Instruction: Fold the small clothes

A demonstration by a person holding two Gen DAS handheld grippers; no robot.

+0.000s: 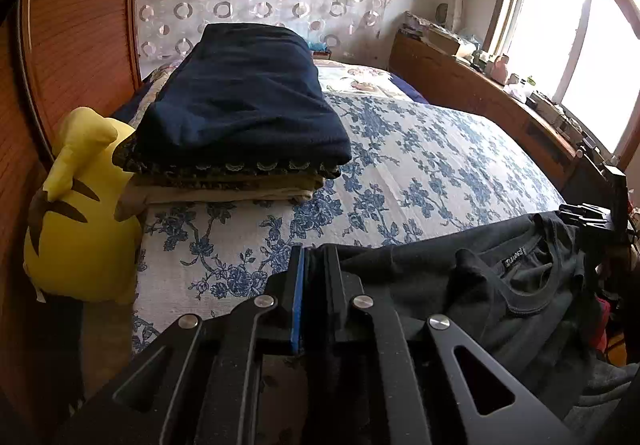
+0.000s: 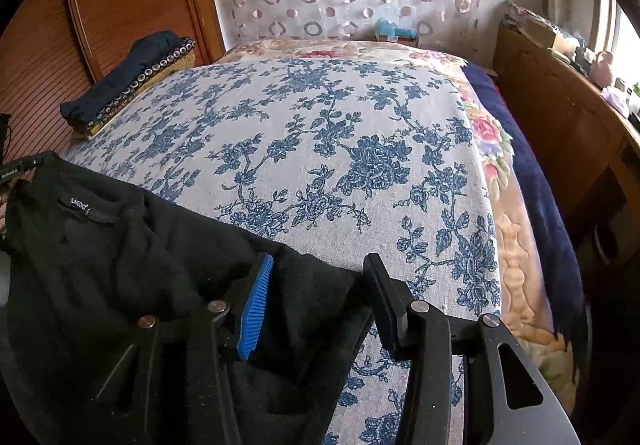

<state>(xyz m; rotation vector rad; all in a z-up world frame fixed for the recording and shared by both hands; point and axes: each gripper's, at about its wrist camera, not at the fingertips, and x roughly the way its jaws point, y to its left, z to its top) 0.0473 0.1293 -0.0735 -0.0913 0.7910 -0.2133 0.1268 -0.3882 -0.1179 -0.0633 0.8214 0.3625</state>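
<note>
Two grippers are set at the near edge of the bed, where the black shirt lies at about five o'clock in the left wrist view, collar label up. The left gripper is pinched nearly shut on the shirt's edge. The right gripper stands half open with cloth between its jaws, not yet pressed. Before any lift, that second grip should be closed so the edge is carried evenly.

The bed, spread with blue-flowered cloth, bears a black shirt and stacked folded clothes.
</note>
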